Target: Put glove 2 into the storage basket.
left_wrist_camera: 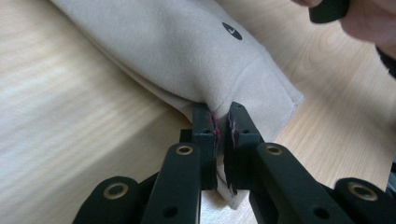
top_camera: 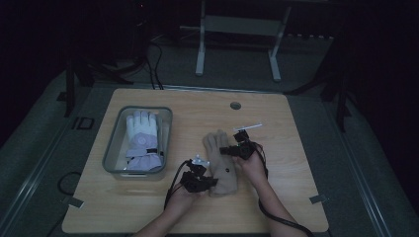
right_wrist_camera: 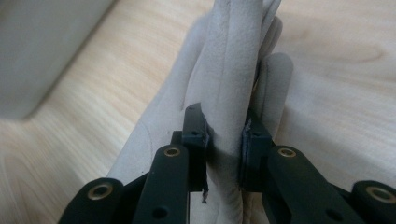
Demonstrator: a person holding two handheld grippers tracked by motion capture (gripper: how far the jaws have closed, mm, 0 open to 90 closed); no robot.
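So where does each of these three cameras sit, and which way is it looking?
High view: above the person's side of the table, looking forward and down; both forearms, the left gripper and the right gripper reach in from below.
Left gripper view: rides on the left gripper, looking along its jaws, shut on the cuff of the tan glove.
Right gripper view: rides on the right gripper, jaws clamping the glove's fingers.
Shared: all show the tan glove and the wooden tabletop.
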